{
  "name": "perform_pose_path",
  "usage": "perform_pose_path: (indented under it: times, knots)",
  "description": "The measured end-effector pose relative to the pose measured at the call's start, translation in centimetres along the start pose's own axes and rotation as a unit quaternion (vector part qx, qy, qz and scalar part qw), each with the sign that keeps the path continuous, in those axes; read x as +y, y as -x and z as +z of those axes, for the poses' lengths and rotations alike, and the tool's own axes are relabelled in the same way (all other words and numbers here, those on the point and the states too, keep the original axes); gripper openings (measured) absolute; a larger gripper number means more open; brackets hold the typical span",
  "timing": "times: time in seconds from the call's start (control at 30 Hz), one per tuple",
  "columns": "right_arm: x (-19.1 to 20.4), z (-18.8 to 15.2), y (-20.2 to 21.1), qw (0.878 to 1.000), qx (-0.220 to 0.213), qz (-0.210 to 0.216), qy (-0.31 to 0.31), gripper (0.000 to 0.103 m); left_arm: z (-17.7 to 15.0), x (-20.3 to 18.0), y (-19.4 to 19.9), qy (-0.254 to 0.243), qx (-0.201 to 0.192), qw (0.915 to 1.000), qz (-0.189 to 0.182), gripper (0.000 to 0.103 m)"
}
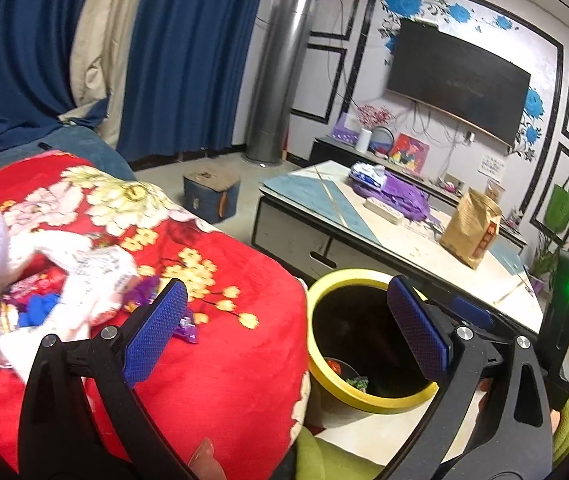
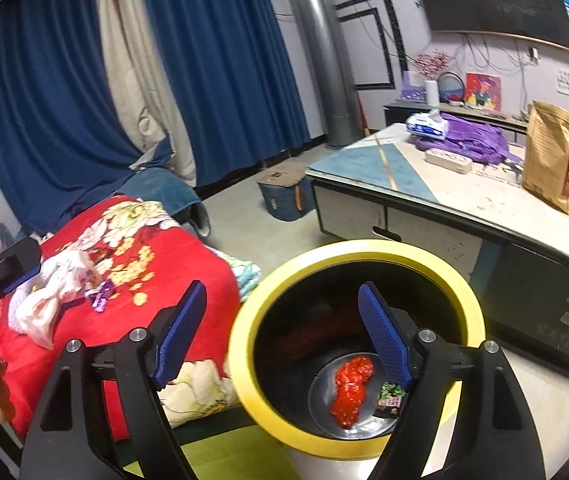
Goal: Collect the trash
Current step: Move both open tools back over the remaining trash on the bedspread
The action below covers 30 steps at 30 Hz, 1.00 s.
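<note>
A yellow-rimmed black bin (image 2: 244,344) stands on the floor beside a seat covered by a red floral blanket (image 1: 224,360). Inside the bin lie a crumpled red wrapper (image 2: 350,390) and a small green packet (image 2: 391,398). My right gripper (image 2: 284,332) is open and empty over the bin's left rim. My left gripper (image 1: 284,328) is open and empty above the blanket's edge, next to the bin (image 1: 316,364). On the blanket lie a purple wrapper (image 1: 186,326), which also shows in the right wrist view (image 2: 100,296), and a white plastic bag (image 1: 92,276) with colourful scraps.
A low coffee table (image 2: 464,200) stands behind the bin with a brown paper bag (image 2: 554,156), a purple backpack (image 2: 468,138) and a flat box (image 2: 446,160). A blue storage box (image 1: 210,194) sits on the floor. Blue curtains (image 1: 188,52) hang behind.
</note>
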State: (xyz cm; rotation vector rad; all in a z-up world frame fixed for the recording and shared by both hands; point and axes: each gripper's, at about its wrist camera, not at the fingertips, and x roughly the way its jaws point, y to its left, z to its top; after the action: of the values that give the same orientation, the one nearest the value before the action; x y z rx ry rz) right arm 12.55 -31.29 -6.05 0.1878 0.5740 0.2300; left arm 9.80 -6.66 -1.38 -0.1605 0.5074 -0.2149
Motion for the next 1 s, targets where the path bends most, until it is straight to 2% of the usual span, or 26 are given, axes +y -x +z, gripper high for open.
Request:
perform_pose_path:
  times: [0.5,0.73,1.0]
  knots:
    - [7.4,0.3,-0.1,0.995,0.017,0.078,0.056,0.080,1.3,5.3,3.0,0.040,-0.039,0.9953,0.079,0.092]
    - [12.2,0.2,-0.7,0.987,0.036,0.133,0.078,0.083,2.0,9.3,4.5,0.067,-0.044,0.9895,0.121,0.092]
    - [16.5,-0.2,-1.1,0.979,0.051,0.172,0.102,0.085,2.6,12.9,5.9,0.092,-0.046,0.9833,0.150,0.092]
